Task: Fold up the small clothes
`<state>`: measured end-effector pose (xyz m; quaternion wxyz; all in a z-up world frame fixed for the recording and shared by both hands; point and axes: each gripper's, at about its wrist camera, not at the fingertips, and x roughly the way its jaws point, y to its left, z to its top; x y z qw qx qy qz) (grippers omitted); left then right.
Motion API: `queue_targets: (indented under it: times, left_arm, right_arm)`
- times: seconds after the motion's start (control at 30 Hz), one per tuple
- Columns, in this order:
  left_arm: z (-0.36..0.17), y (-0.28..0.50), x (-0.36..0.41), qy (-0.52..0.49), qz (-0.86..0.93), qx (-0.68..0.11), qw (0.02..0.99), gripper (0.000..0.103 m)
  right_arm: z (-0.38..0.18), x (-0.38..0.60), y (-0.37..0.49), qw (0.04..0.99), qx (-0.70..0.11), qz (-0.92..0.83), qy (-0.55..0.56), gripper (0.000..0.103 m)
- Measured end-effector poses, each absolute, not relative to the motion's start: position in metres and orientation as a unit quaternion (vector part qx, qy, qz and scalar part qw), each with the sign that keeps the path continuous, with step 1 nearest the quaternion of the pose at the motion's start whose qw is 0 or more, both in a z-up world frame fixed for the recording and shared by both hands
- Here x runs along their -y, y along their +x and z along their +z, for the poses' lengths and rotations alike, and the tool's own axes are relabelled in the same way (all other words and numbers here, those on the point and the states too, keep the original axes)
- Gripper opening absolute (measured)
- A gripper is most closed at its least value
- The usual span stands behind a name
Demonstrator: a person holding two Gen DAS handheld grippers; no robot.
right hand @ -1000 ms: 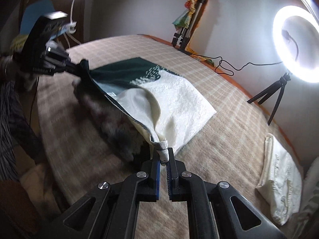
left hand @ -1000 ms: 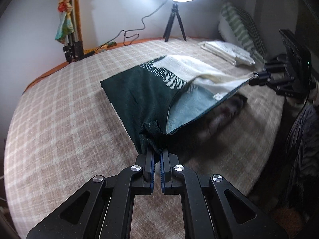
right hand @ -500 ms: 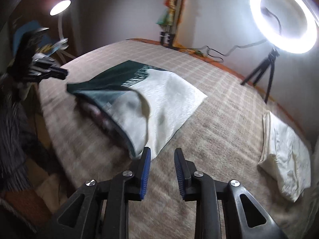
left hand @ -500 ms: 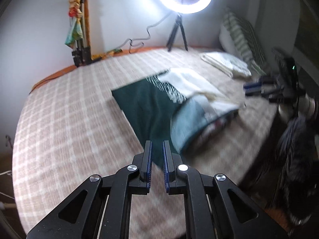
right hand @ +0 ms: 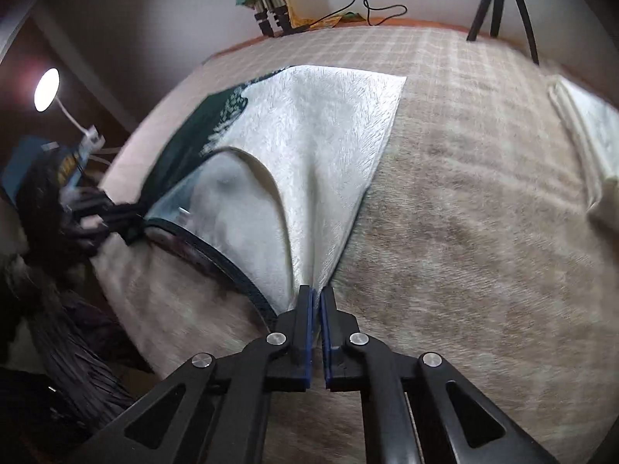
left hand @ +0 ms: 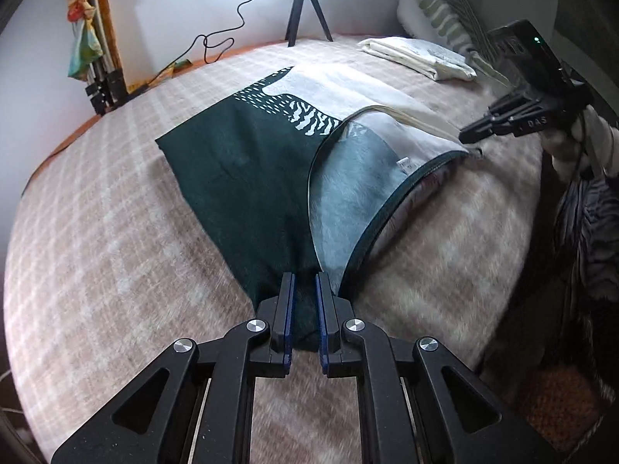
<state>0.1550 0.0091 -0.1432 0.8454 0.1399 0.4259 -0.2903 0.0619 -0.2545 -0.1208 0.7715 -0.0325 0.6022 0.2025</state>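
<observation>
Both grippers let go half a second ago and have now re-gripped. Left gripper [left hand: 304, 290] pinches the dark green corner of the cushion cover [left hand: 247, 154]; right gripper [right hand: 316, 301] is clamped shut on the cream corner. It lies on the checked bedspread [left hand: 96, 212], its open edge gaping. Lifting both corners evenly and carrying them toward the far edge should give a square fold.

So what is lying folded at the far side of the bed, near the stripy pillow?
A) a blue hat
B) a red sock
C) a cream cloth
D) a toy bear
C: a folded cream cloth lies flat on the checked bedspread just in front of the stripy pillow, apart from the green and white piece being handled.
</observation>
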Motion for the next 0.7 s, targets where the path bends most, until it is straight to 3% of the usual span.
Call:
queue_targets:
  times: [0.2,0.3,0.43,0.7]
  left_arm:
    - [-0.13,0.153,-0.026,0.108,-0.273,-0.418,0.86,0.014]
    - [-0.111,0.162,-0.028,0.069,-0.269,-0.397,0.875,0.014]
    - [-0.094,0.191,-0.022,0.008,-0.25,-0.377,0.892,0.014]
    - [-0.1,0.224,-0.001,-0.023,-0.239,-0.387,0.89,0.015]
  right_arm:
    - [-0.097,0.252,0.068,0.793,-0.573,0.185,-0.093,0.002]
    - [-0.07,0.249,0.079,0.826,-0.524,0.197,-0.074,0.015]
    - [-0.051,0.233,0.114,0.852,-0.479,0.206,-0.038,0.016]
    - [-0.082,0.169,0.187,0.847,-0.482,0.224,-0.027,0.015]
